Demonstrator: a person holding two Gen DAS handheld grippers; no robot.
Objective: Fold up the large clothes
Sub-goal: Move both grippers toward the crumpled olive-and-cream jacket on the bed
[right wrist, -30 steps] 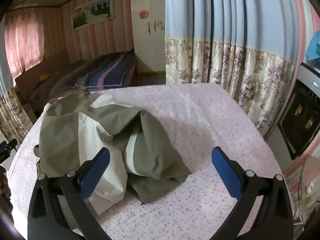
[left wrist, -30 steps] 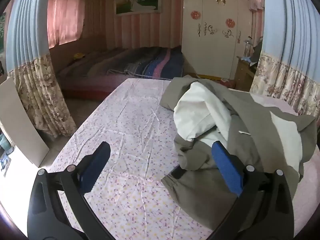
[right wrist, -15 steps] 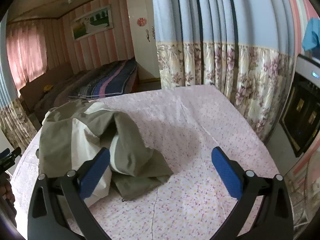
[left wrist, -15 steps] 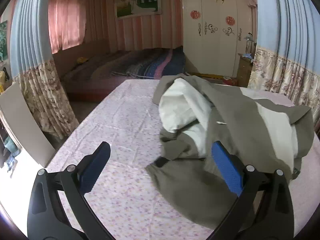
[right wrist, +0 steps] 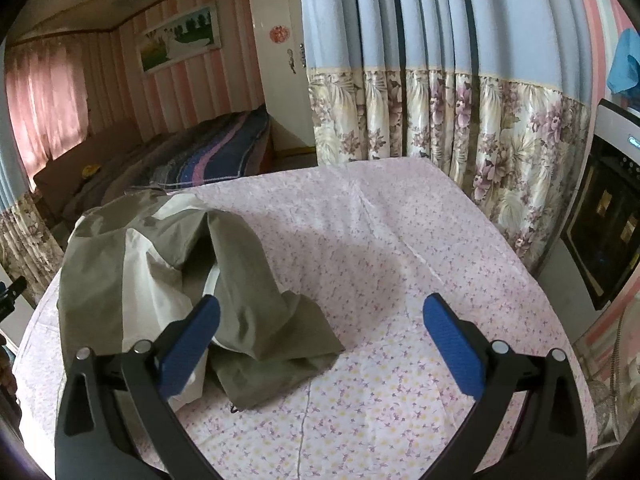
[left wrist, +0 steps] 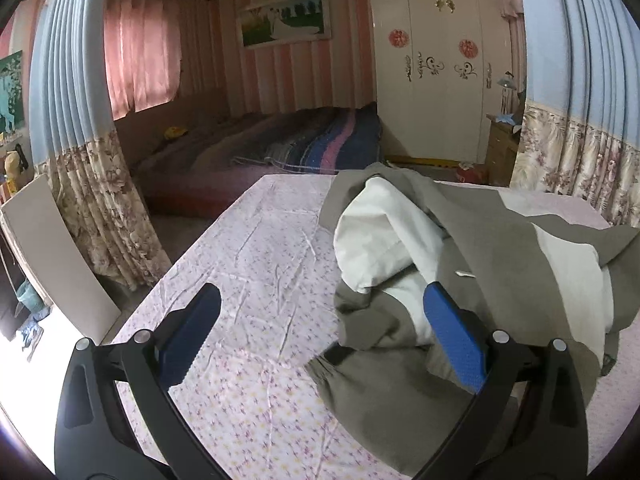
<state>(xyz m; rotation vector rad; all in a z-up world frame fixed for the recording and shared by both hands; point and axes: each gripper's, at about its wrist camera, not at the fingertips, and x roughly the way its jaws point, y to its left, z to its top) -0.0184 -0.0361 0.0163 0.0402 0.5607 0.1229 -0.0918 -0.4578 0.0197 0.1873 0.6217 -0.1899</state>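
Item: jacket (left wrist: 500,248), olive-grey with cream panels, one large garment, crumpled and unfolded. Location: lying in a heap on the table (left wrist: 256,264), which is covered by a pink cloth with a small flower print. In the left wrist view the jacket fills the right part of the table; a cream section bulges up at the top of the heap, and a gathered olive hem lies nearest the camera. In the right wrist view the jacket (right wrist: 140,256) sits on the left part of the table (right wrist: 400,240), one olive fold reaching out toward the middle of the cloth.

Left tool (left wrist: 320,328): blue-padded fingers spread wide, holding nothing. Its right finger shows in front of the jacket's near folds; whether it touches the fabric cannot be told. Its left finger is over bare cloth.

Right tool (right wrist: 320,332): fingers spread wide, holding nothing. Its left finger overlaps the jacket's near edge in view; its right finger is over bare cloth, well apart from the jacket.

Surroundings beyond the table: bed (left wrist: 280,148) with a striped blanket, white wardrobe (left wrist: 436,64), blue and floral curtains (right wrist: 440,80).
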